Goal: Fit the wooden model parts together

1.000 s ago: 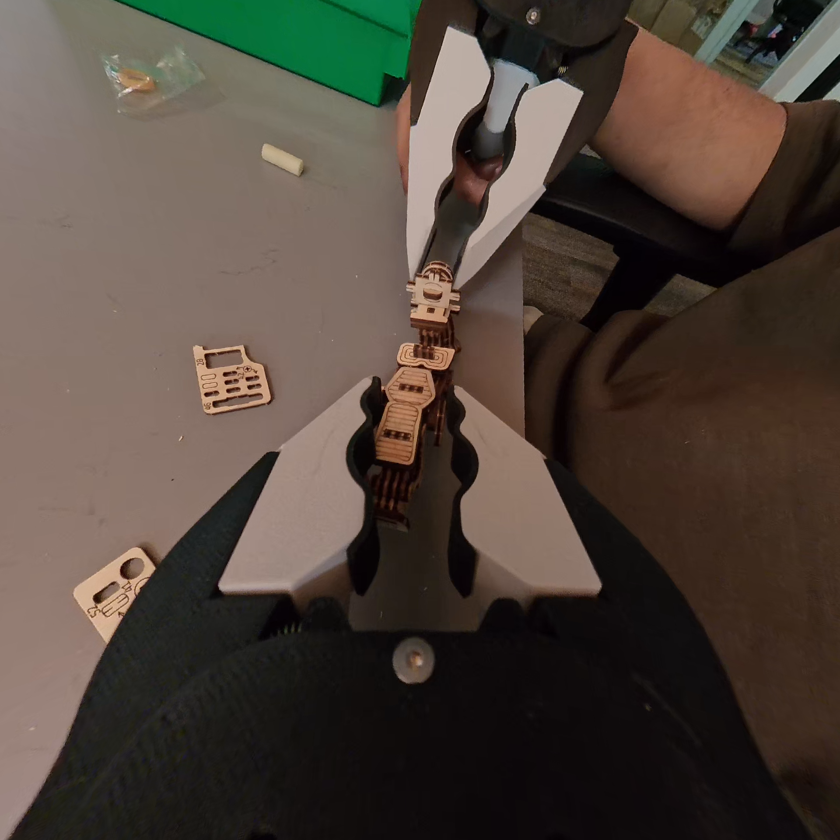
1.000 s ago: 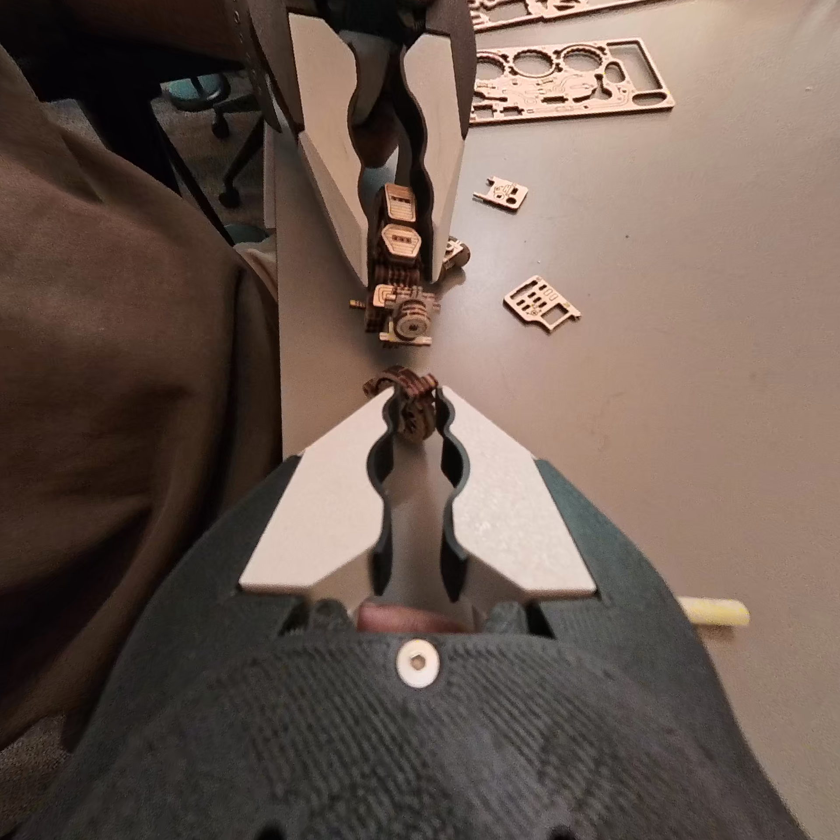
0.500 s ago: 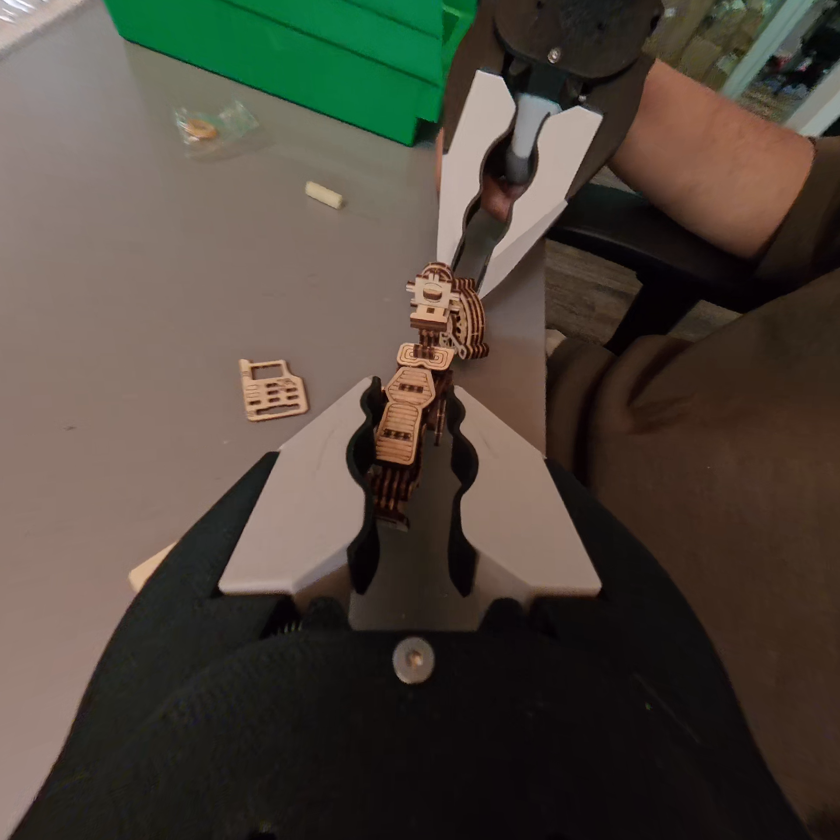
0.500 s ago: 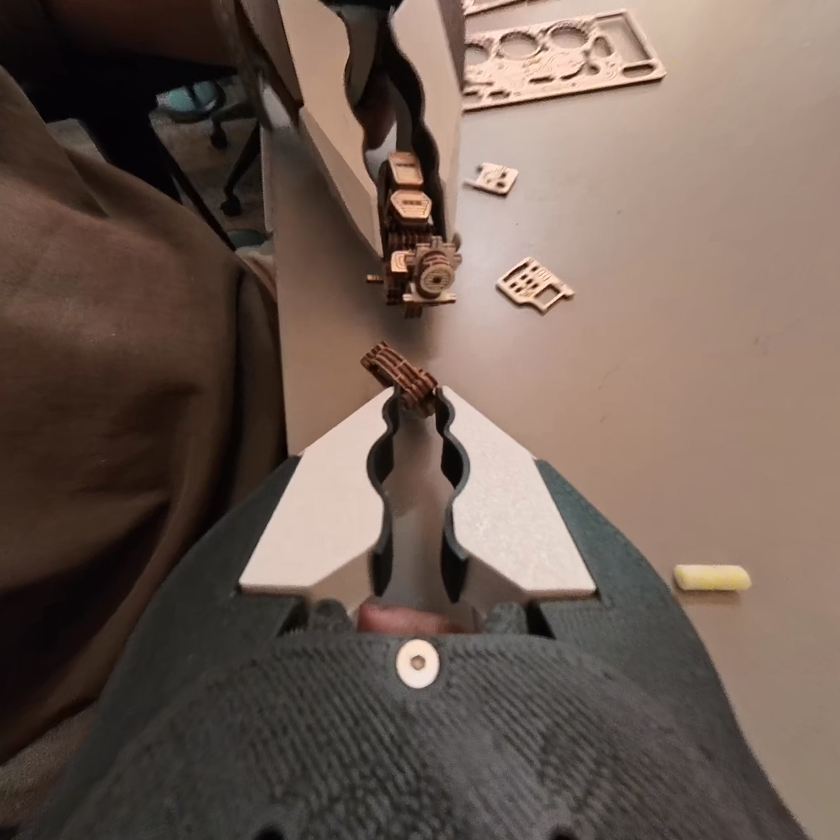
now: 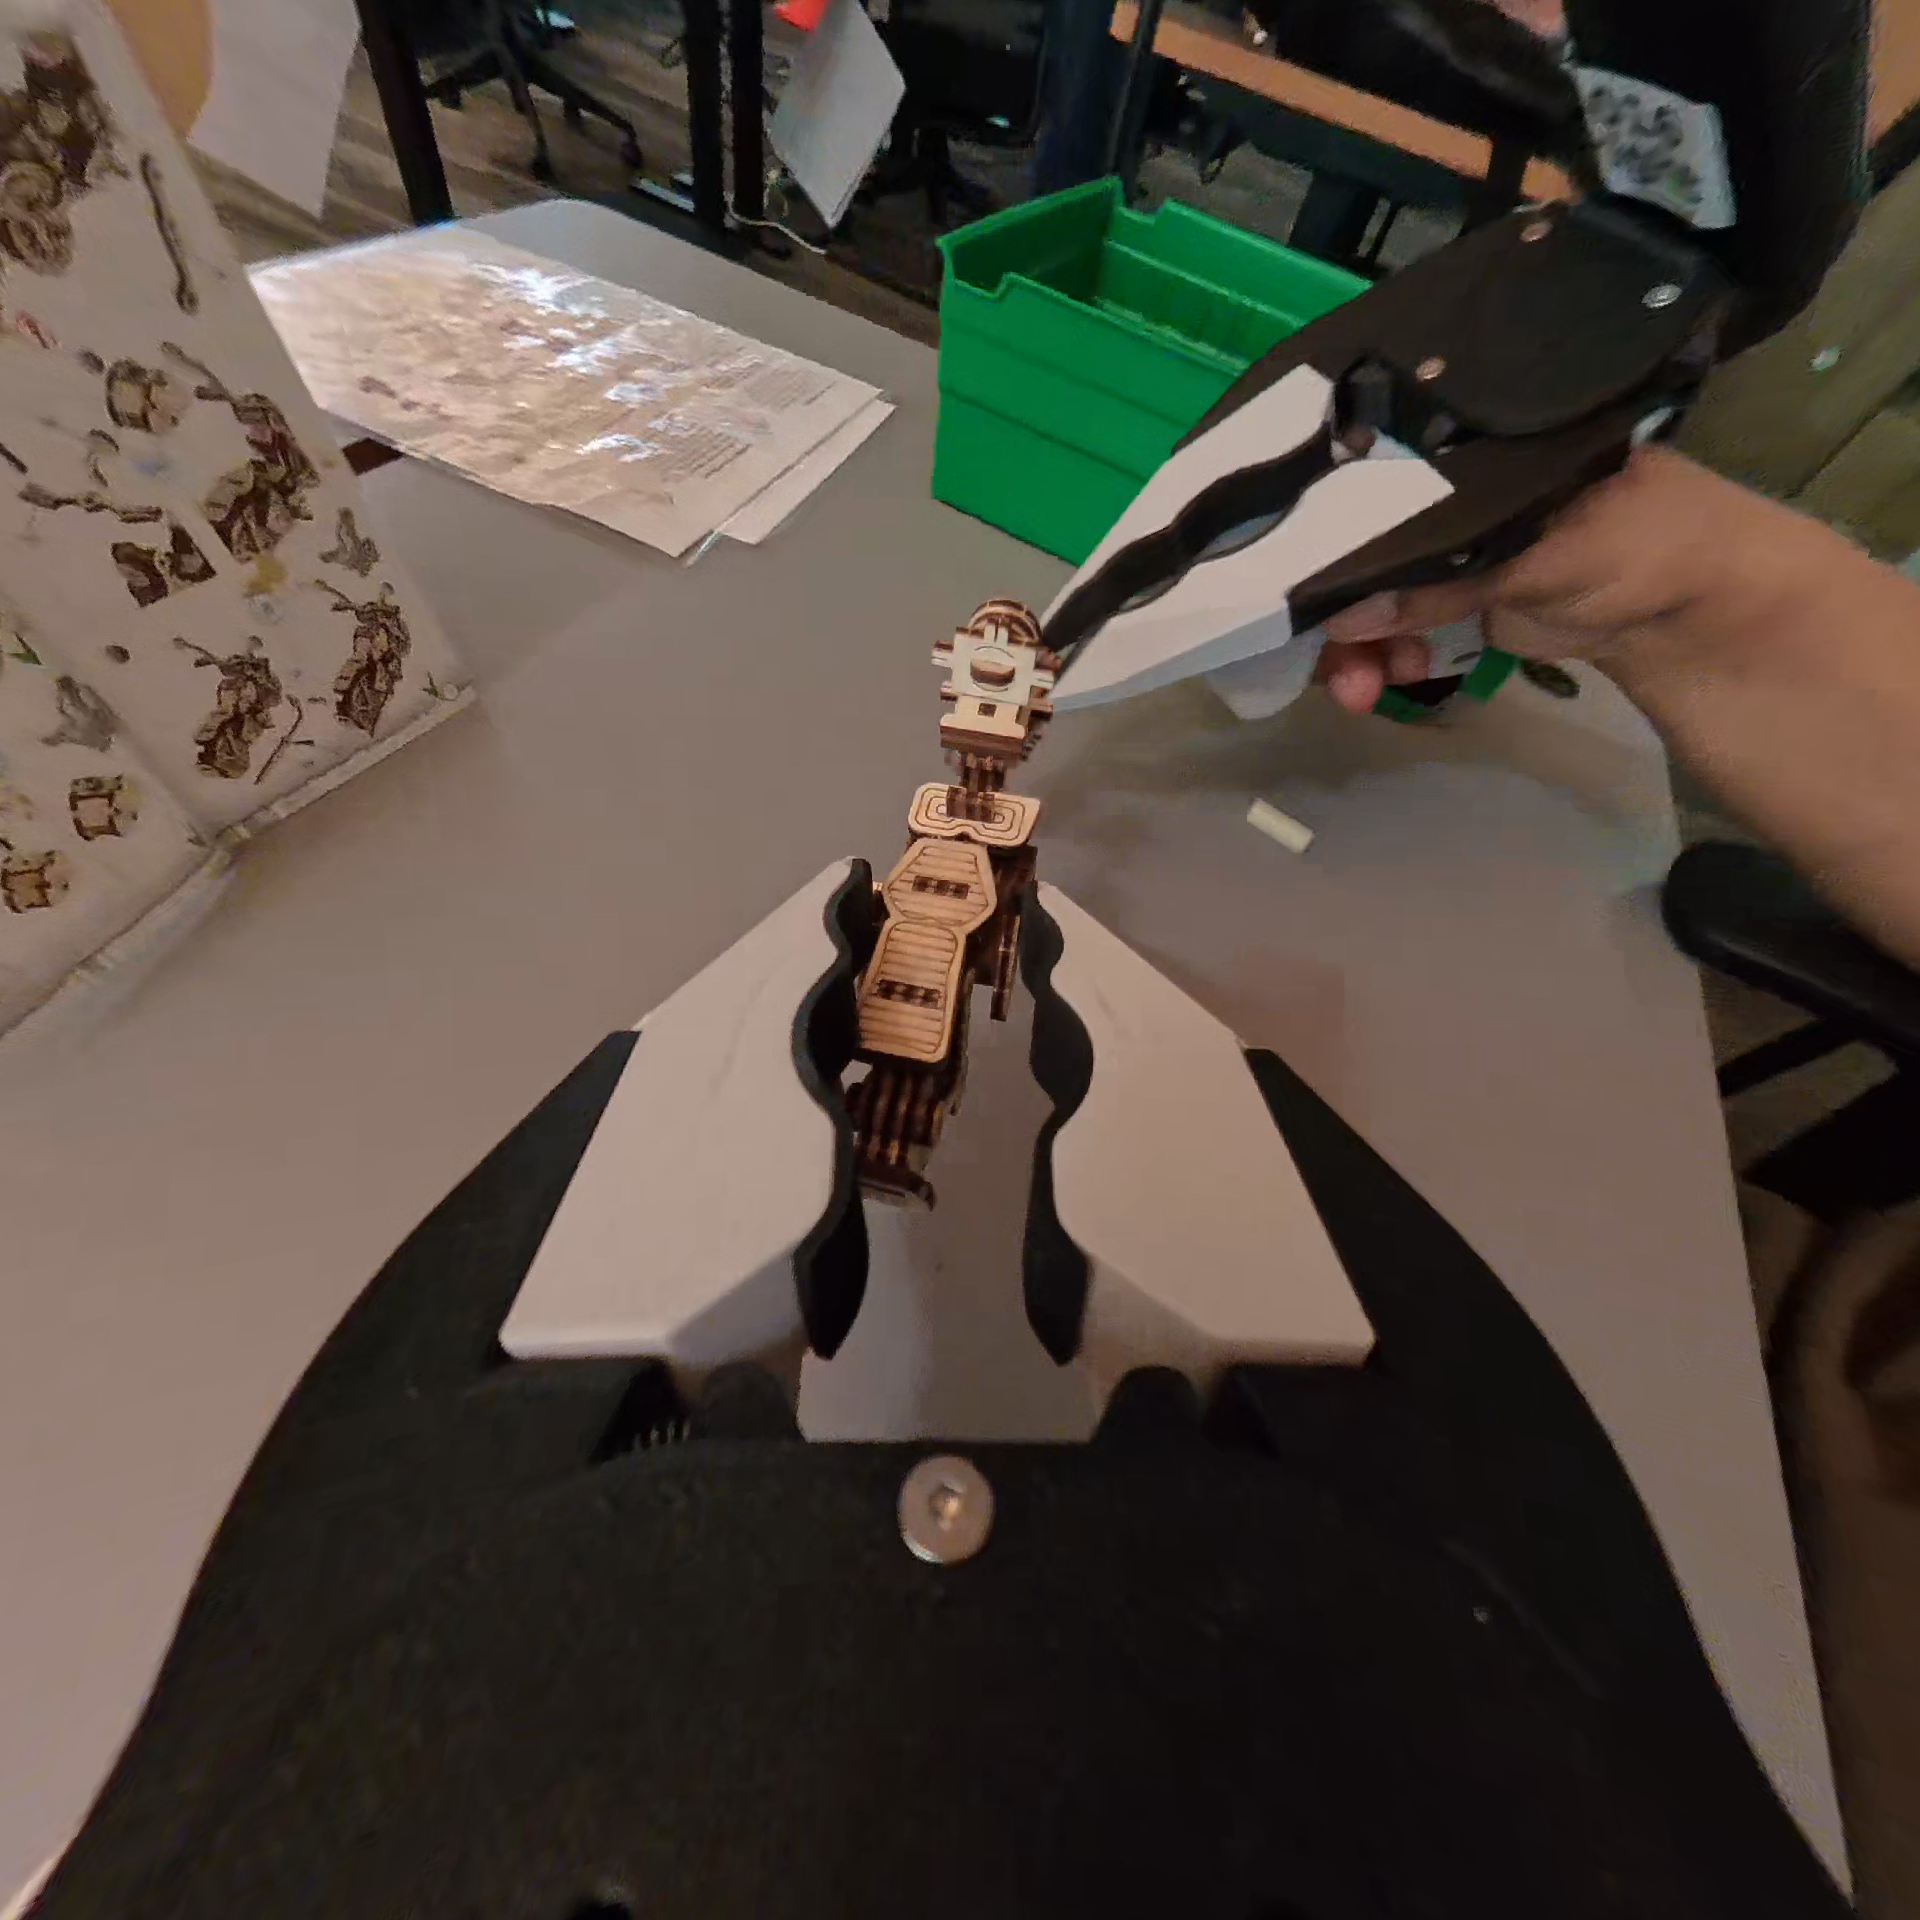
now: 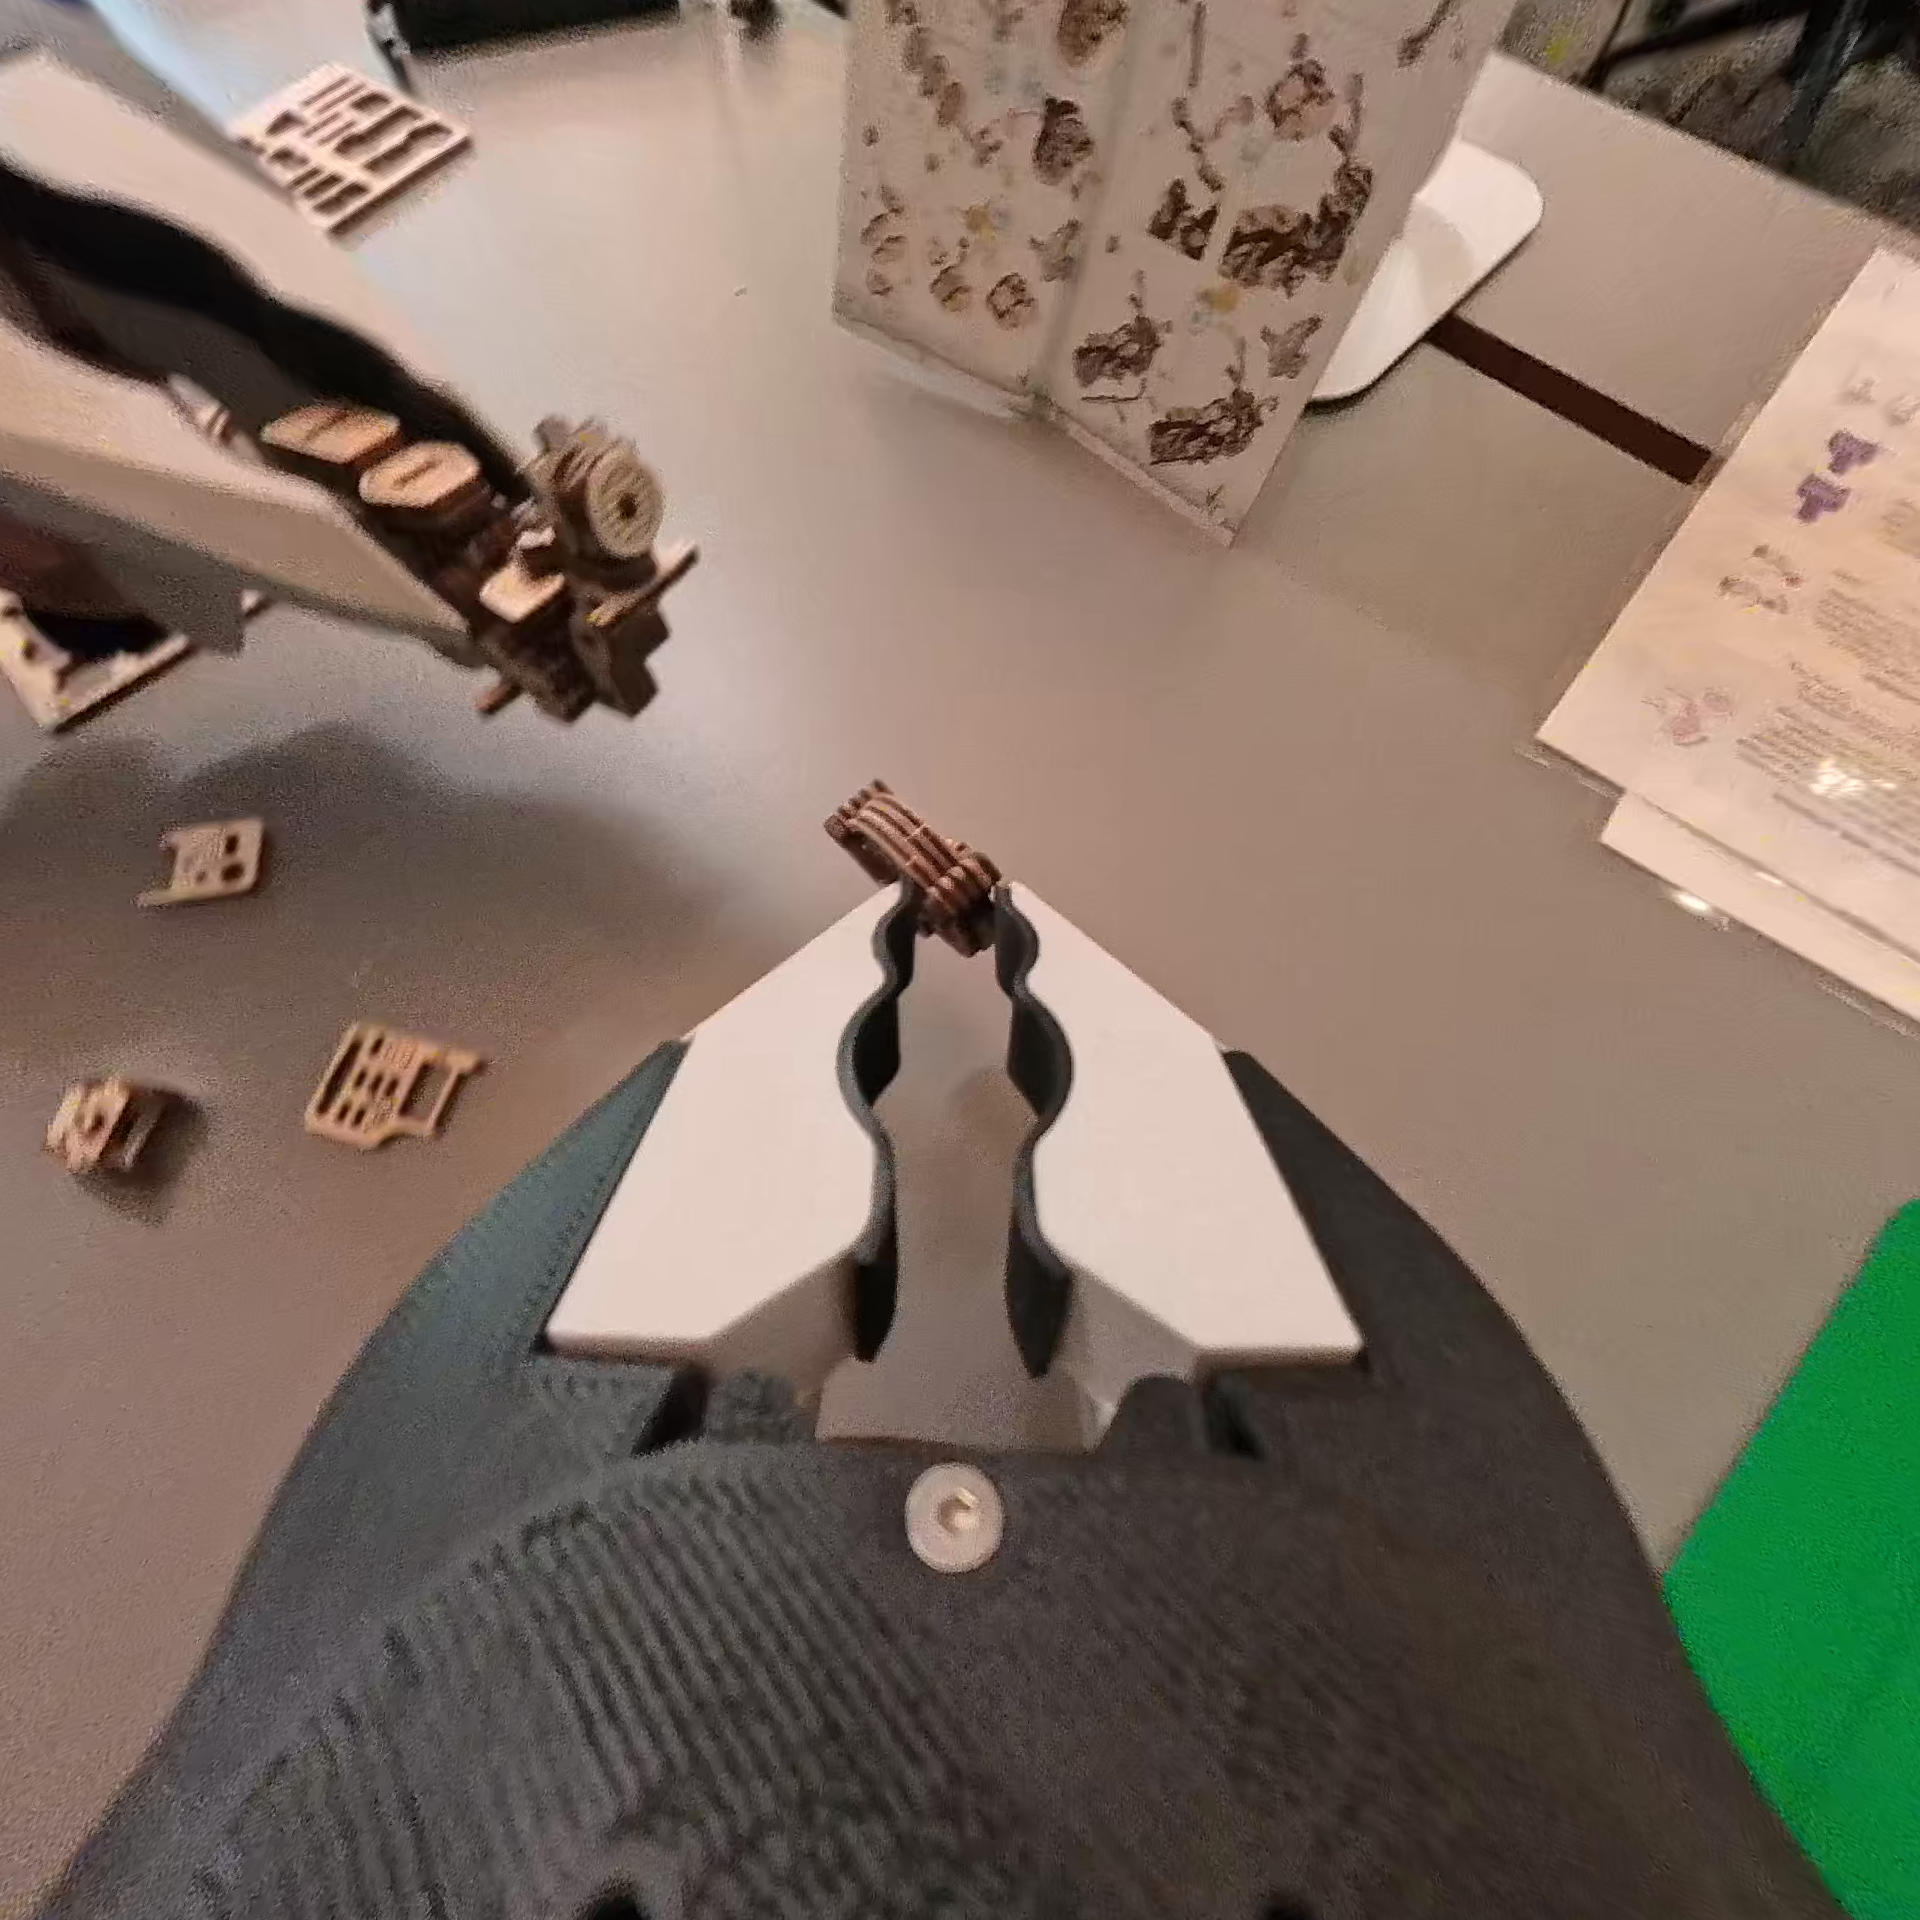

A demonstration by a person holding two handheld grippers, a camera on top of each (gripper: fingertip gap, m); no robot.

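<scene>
My left gripper is shut on the body of the wooden model, whose front end with a round disc sticks out past the fingertips. My right gripper is shut on a small curved ribbed wooden piece, held above the table. In the left wrist view the right gripper comes in from the right, its tip beside the model's front end. In the right wrist view the left gripper and the model are at the upper left, with a gap to the ribbed piece.
On the grey table are a green bin, instruction sheets, a standing picture booklet, a small white cylinder, loose wooden offcuts and a cut-out sheet. A chair arm is at the right. Left tips to right tips: about 10 cm.
Both grippers have swung round, so the views now face across the table. The right gripper has moved from straight ahead of the model to its right side. Both grips are unchanged.
</scene>
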